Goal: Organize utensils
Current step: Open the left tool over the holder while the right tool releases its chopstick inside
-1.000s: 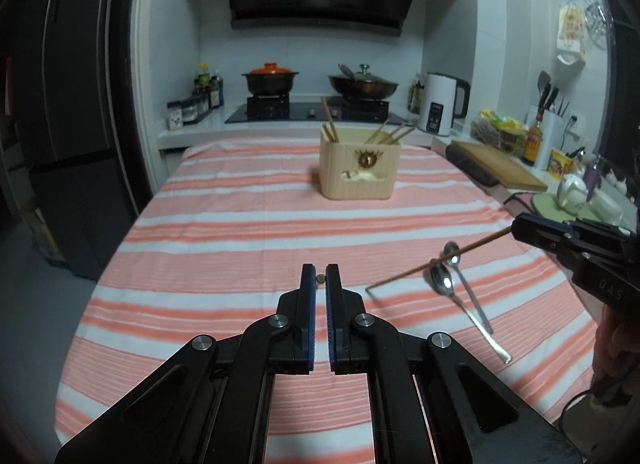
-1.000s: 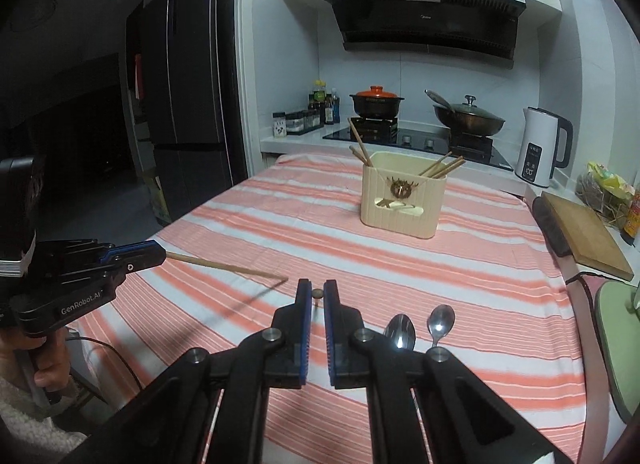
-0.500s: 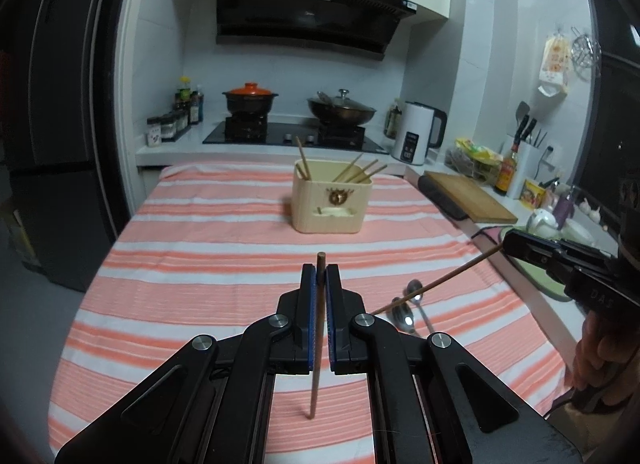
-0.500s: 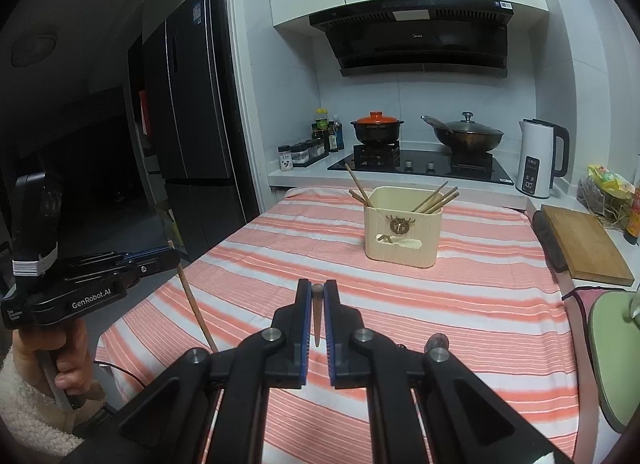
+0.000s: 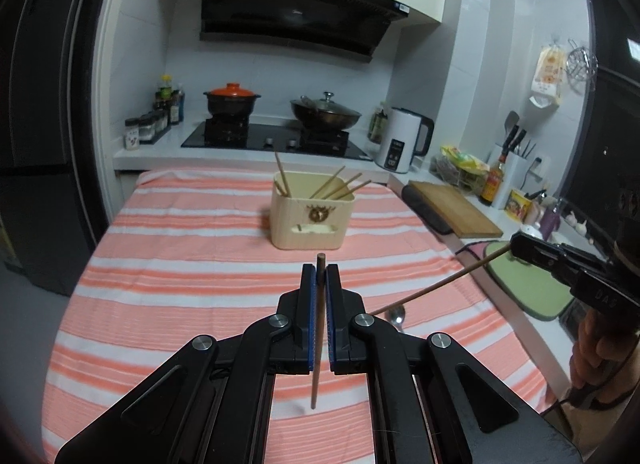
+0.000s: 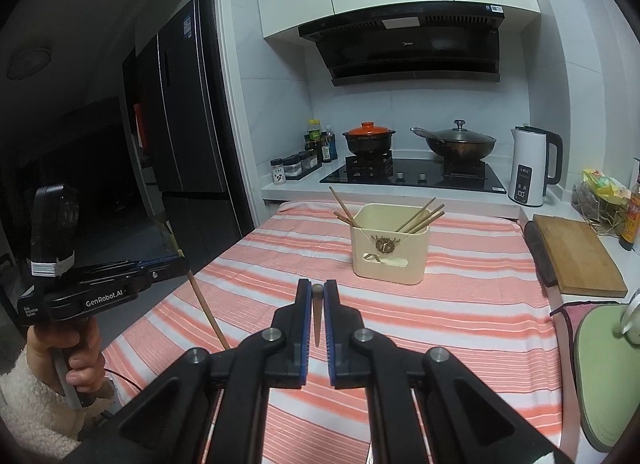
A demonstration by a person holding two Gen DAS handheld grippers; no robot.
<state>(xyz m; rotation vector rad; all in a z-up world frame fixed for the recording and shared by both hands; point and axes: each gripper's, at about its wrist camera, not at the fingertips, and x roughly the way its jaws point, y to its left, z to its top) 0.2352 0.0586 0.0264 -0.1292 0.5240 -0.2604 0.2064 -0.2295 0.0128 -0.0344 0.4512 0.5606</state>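
The left gripper point(image 5: 319, 276) is clamped on a dark chopstick point(image 5: 316, 348) that stands nearly upright between its blue pads, top end just above the fingertips, lower end hanging over the striped tabletop point(image 5: 180, 264). The right gripper point(image 6: 317, 296) is clamped on a second chopstick point(image 6: 317, 316), seen end-on from its own camera with the rounded top between the pads. In the left view that gripper point(image 5: 516, 248) shows at the right edge, its chopstick point(image 5: 436, 284) slanting down and left over the cloth, with a hand point(image 5: 596, 352) on the handle below. In the right view the left gripper point(image 6: 176, 268) shows at the left edge, held by a hand point(image 6: 76, 352) in a fleecy white sleeve point(image 6: 28, 404), its chopstick point(image 6: 208, 312) slanting down toward the near edge. A cream holder point(image 5: 310, 215) stands on the far middle of the tabletop with several chopsticks leaning in it, some at its left end and more at its right. One spoon point(image 5: 396, 314) lies on the cloth near the right, partly hidden behind the left gripper's frame. A cutting board point(image 6: 576, 256) lies to the right of the tabletop, and a white kettle point(image 6: 532, 167) stands far right beside the stove.
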